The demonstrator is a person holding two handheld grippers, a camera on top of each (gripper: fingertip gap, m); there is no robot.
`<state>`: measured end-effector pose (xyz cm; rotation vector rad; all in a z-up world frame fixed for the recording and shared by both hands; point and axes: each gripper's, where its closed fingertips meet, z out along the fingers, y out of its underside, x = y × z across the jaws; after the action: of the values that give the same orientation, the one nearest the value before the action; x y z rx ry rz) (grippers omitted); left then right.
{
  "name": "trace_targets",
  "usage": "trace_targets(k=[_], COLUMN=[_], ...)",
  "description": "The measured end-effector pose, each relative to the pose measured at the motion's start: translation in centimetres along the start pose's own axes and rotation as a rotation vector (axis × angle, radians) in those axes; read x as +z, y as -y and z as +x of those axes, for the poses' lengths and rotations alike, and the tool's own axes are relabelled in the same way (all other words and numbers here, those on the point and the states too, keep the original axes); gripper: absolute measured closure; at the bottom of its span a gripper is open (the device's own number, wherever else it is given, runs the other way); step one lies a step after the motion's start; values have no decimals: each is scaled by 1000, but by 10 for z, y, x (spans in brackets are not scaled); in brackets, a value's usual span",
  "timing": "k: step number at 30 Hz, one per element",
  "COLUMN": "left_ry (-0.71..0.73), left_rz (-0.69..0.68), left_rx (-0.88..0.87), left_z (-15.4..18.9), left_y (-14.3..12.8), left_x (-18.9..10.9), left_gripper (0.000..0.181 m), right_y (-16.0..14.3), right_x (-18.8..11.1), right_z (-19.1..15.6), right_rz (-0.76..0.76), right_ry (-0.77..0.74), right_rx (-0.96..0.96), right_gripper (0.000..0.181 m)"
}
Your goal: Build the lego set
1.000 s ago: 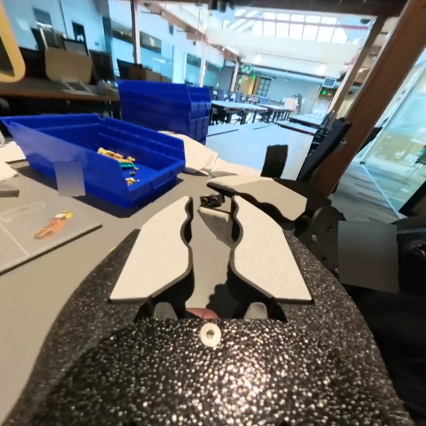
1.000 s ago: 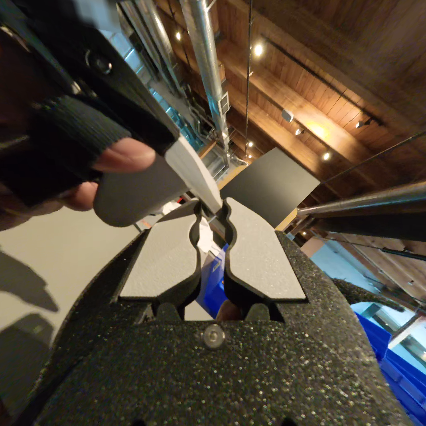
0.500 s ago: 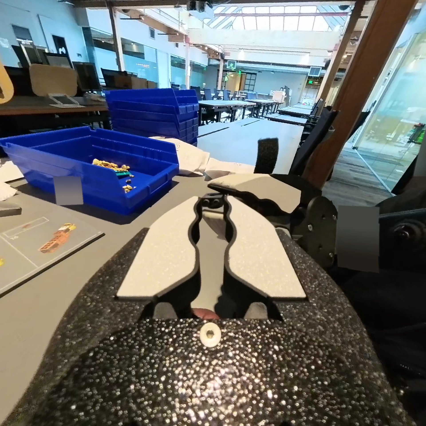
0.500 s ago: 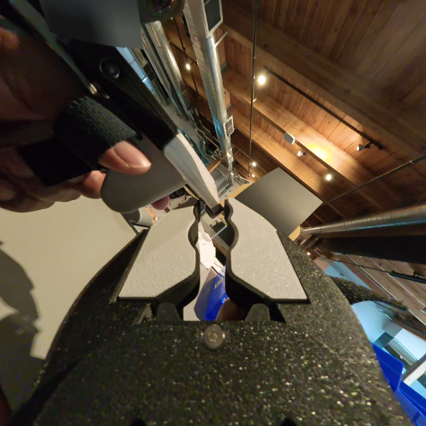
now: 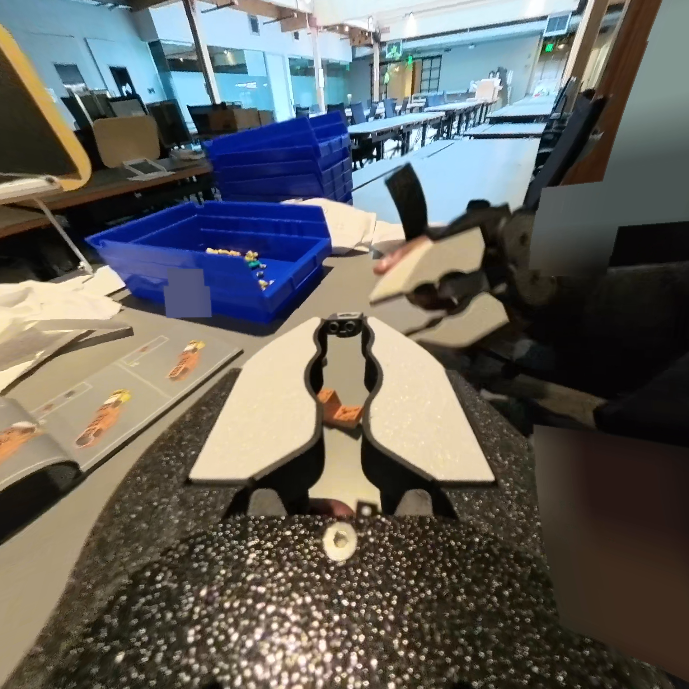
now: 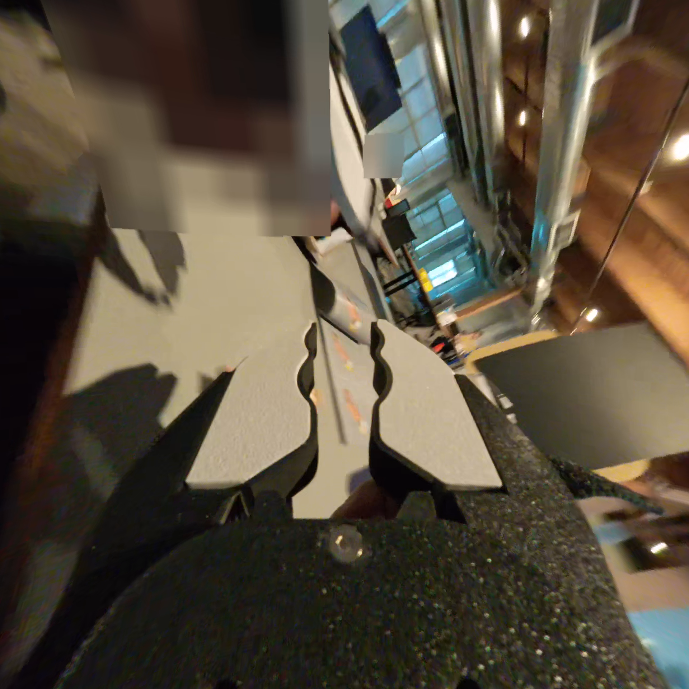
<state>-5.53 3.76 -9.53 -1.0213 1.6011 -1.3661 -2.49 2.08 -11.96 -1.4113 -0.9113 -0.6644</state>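
Note:
My left gripper (image 5: 345,328) is shut on a small black lego piece (image 5: 345,326), pinched at the fingertips a little above the grey table (image 5: 44,551). An orange-brown lego assembly (image 5: 340,408) lies on the table below, seen between my left fingers. My right gripper (image 5: 391,317) is at the right of the left wrist view, jaws apart and empty, clear of the black piece. In the right wrist view my right gripper (image 6: 343,324) is open with nothing between the fingers, and the view is blurred and tilted.
An open instruction booklet (image 5: 112,384) lies at the left, also in the right wrist view (image 6: 346,354). A blue bin (image 5: 223,261) with several loose pieces stands behind it. A stack of blue bins (image 5: 283,160) and white cloth (image 5: 48,302) lie farther back.
My right gripper has opened, let go of the black piece and pulled away to the right. My left gripper keeps the piece and has moved over the orange-brown assembly.

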Motion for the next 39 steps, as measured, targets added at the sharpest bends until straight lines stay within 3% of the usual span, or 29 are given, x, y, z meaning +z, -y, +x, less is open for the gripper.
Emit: trace_targets(k=[5, 9, 12, 16, 18, 22, 26, 31, 39], left_ry=[-12, -11, 2, 47, 81, 141, 188, 186, 178], left_rz=[-110, -178, -203, -218, -214, -206, -226, -255, -246], left_rx=[-36, -50, -54, -63, -76, -97, -58, -12, 4], left_z=[-3, -6, -9, -18, -22, -30, -33, -27, -22], left_y=[-34, -56, -64, -71, -73, -77, -81, -81, -75], left_x=[-4, 3, 7, 8, 8, 8, 12, 17, 13], left_gripper=[165, 165, 164, 164, 165, 164, 164, 164, 164], right_y=[-40, -77, -85, -87, -84, -50, -43, -52, -36], right_x=[6, 20, 23, 21, 15, -7, -21, -20, -5], right_z=[9, -13, -25, -22, -20, -39, -52, -62, -76], right_rz=[16, -85, -132, -248, -329, -380, -526, -662, -600], right_ry=[156, 356, 416, 313, 209, 119, -20, -140, -101], right_rx=[-46, -138, -160, -21, 134, 508, 732, 726, 822], right_gripper=[152, 145, 143, 147, 149, 150, 151, 148, 148])
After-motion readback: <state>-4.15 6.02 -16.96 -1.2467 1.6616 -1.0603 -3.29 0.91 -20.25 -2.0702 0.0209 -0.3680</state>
